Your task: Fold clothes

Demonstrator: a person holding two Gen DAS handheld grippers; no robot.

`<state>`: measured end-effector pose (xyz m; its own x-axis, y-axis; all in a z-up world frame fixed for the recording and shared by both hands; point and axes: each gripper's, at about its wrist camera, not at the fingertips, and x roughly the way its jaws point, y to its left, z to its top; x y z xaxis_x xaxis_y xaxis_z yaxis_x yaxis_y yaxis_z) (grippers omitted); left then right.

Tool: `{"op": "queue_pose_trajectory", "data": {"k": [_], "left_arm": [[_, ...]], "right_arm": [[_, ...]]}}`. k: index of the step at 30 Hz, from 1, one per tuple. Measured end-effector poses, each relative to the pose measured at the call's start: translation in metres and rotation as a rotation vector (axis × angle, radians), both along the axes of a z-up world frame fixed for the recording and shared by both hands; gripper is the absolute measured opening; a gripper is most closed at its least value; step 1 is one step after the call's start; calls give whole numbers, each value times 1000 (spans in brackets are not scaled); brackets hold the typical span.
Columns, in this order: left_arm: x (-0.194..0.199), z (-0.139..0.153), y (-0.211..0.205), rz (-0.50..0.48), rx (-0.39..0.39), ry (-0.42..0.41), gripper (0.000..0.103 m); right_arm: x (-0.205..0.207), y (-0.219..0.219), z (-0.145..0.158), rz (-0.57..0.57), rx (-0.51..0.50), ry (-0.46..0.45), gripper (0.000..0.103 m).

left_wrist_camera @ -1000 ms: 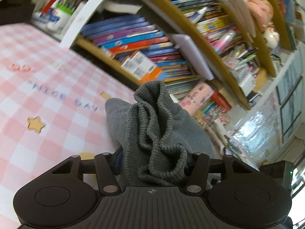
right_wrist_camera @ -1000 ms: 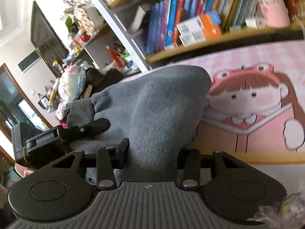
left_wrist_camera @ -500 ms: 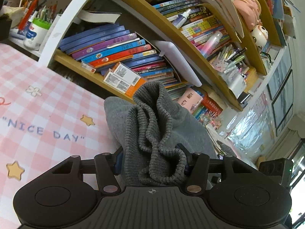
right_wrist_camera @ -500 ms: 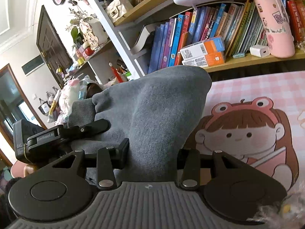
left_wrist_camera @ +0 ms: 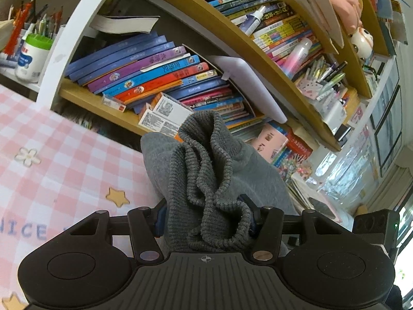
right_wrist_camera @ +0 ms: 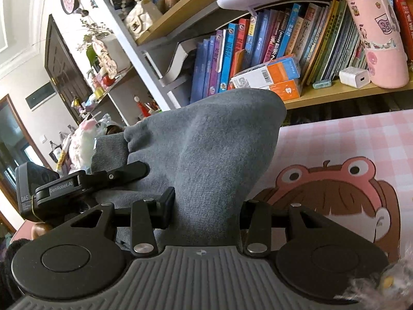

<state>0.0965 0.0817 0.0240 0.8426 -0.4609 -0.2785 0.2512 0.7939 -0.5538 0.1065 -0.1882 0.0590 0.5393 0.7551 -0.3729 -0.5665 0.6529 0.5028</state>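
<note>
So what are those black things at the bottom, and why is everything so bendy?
Those black things are two claws, and a person holds one in each hand. Each claw has a small camera that looks out along its two fingers. The lens is very wide, so straight shelves look curved.

One picture is from the left claw. It is pinching the ribbed edge of a grey sweater. The other picture is from the right claw, which is pinching a smoother part of the same sweater. In it you can also see the left claw from the side.

Underneath is a pink checked tablecloth with stars and a cartoon girl. Behind stands a bookshelf full of books.
</note>
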Motion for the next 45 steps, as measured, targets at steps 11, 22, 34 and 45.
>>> {"op": "queue_pose_trajectory", "data": {"k": [11,22,34,45], "left_arm": [[57,-10,7,-12,-10,24,54],[127,-22,9,-17,-35,55,54],[154,-47,18,-11,-94,129,61],[120,-35,31,132,-75,6,90]], "right_arm": [[57,4,-10,-28,-14,17,40],[120,4,-25,-92,16,81,40],[144,1,-46,-109,38,170,45],[132,-11,-42,-180,58,134,84]]}}
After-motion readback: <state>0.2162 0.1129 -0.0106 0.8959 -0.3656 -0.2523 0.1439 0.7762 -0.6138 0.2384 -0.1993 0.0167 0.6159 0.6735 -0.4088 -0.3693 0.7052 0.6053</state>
